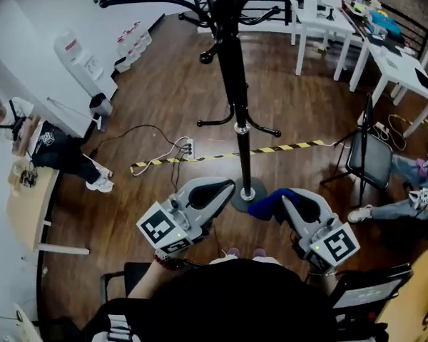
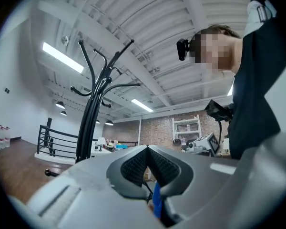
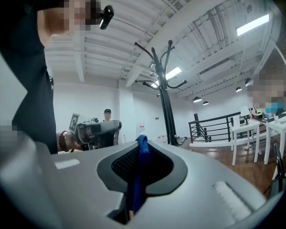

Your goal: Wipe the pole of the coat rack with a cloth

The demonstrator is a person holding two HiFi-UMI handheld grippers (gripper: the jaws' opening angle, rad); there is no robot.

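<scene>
Right gripper [image 3: 142, 146]: jaws clamped on blue cloth [image 3: 141, 157], fold poking past tips. Left gripper [image 2: 148, 148]: jaws shut tip to tip, nothing gripped. Both held low, either side of coat rack base [image 1: 241, 199]. Cloth just beside base, right of pole [image 1: 234, 77]; contact unclear. Rack stands on wooden floor [image 1: 157, 91], near striped tape [image 1: 285, 148].

Dark wood floor [image 1: 150, 105], coat rack's base [image 1: 241, 202] sits mid-floor. Striped tape [image 1: 292, 147] and a power strip [image 1: 189, 148] lie just behind it.
</scene>
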